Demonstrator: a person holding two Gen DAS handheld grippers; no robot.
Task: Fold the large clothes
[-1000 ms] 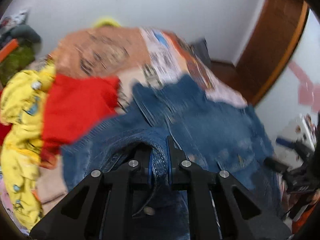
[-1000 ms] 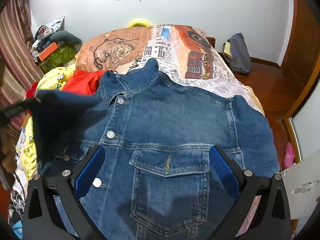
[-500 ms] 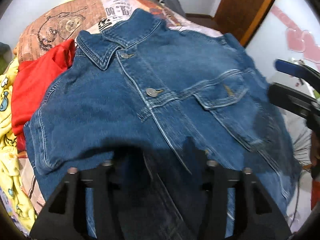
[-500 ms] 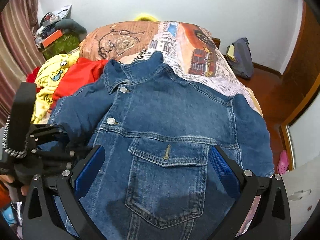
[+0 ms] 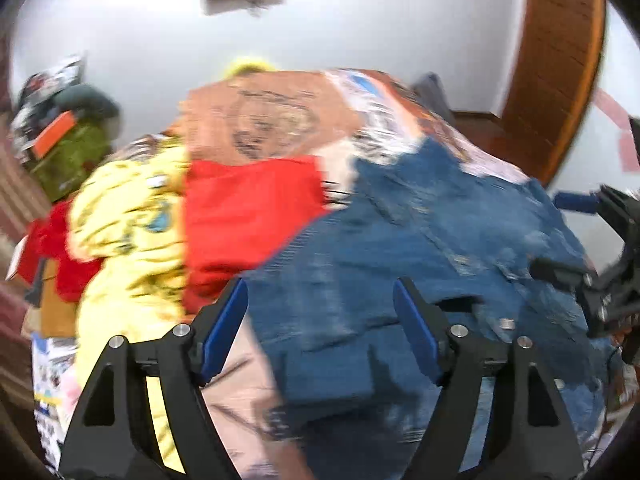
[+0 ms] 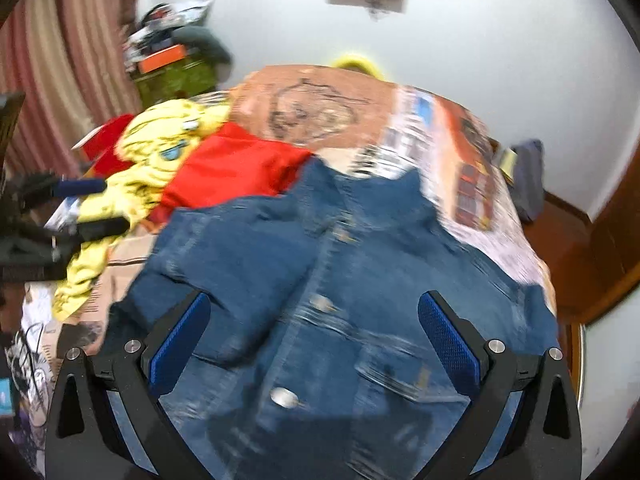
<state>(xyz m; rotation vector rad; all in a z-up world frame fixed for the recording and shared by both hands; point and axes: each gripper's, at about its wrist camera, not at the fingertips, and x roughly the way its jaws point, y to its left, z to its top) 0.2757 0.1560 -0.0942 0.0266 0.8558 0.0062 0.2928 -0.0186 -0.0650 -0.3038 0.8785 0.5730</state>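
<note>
Blue denim jacket spread, sleeve folded.

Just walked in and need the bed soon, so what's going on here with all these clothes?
A person is folding a blue denim jacket on the printed bedspread, using two hand-held grippers. The left hand-held gripper has just been opening and nothing sits between its fingers; the right hand-held gripper hovers open above the jacket's front. One sleeve already lies folded across the chest. A red garment and a yellow printed garment wait beside it.
</note>
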